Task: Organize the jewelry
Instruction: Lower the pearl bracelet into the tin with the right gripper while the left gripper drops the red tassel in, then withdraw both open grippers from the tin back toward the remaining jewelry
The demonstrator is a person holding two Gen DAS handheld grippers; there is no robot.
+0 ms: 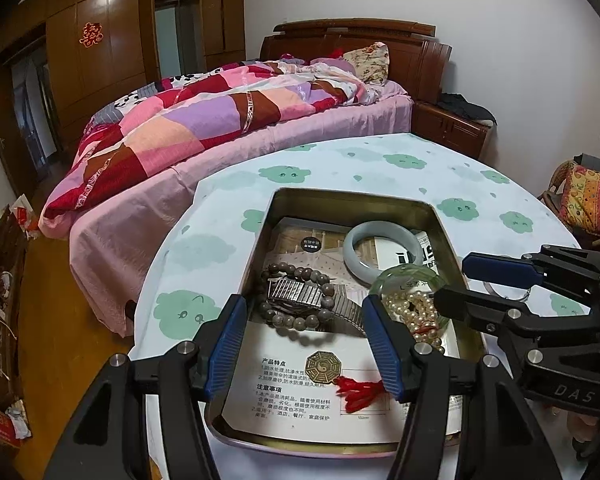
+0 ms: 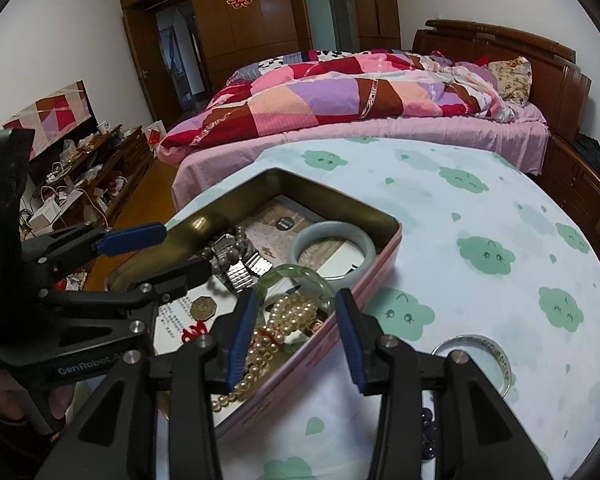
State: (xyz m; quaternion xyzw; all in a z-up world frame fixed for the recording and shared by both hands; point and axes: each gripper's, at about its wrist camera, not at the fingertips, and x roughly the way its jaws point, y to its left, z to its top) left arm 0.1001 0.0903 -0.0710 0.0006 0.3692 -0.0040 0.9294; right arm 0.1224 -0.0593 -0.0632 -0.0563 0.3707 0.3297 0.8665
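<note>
**Now both hand-held grippers hang spread above the tin**

Your left hand-held gripper (image 1: 304, 344) gapes empty over the tin (image 2: 380, 276); your right hand-held gripper (image 2: 296, 332) straddles its wall, released. Beads (image 1: 296, 300), pearls (image 2: 276, 332) and bangles lie inside; a silver bangle (image 2: 480, 360) sits on the surface near the tin.

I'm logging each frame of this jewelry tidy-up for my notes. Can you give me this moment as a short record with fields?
container: open metal tin on cloud-print tablecloth
in tin: pale jade bangle, green bangle, pearl strand, brown bead bracelet, metal watch band, brass bagua charm
outside tin: silver bangle
left gripper: open, empty, over tin
right gripper: open, empty, at the tin's pink wall
</note>
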